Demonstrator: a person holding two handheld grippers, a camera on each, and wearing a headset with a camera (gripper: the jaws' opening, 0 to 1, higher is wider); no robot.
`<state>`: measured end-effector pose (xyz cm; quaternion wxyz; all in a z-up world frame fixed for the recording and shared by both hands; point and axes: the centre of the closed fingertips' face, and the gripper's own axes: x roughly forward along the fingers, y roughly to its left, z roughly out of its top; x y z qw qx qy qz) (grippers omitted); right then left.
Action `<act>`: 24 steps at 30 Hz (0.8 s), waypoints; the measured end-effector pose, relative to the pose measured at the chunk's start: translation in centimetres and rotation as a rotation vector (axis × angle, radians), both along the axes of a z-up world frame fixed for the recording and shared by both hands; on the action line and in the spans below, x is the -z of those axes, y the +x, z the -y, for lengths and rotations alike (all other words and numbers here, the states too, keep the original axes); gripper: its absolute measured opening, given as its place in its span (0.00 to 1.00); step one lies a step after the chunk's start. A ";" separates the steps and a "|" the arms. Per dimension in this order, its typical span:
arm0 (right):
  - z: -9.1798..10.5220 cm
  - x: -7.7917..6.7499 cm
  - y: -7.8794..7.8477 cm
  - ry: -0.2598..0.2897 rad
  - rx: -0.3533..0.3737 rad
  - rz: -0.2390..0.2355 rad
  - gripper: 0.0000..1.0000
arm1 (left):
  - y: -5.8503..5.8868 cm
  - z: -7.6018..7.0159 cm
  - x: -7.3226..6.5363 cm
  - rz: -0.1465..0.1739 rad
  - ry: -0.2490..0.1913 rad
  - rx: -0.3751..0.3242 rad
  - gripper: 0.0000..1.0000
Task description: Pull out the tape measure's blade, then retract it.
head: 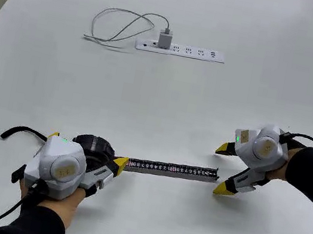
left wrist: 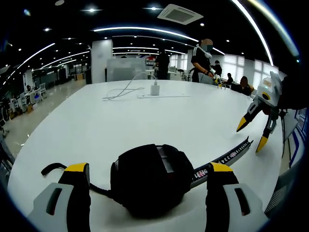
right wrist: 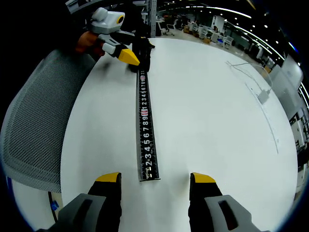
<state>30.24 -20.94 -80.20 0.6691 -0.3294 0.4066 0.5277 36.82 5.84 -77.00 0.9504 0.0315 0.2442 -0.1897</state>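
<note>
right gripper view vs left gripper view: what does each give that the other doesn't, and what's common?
Right gripper view: numerals readable along the whole blade, its end lying between the right hand-held gripper's open jaws, a mesh chair back.
Left gripper view: the black tape measure case close up between the left hand-held gripper's jaws, its strap, people behind.
Both: the white table, the extended blade, the opposite hand-held gripper, the charger.

White table (head: 234,21), power strip (head: 180,50) with charger (head: 165,38), looped white cable (head: 121,26)
</note>
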 end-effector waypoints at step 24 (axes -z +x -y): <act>-0.5 0.4 -0.8 -0.028 -0.040 -0.013 0.20 | 0.3 -0.2 -0.4 0.020 -0.012 -0.025 0.99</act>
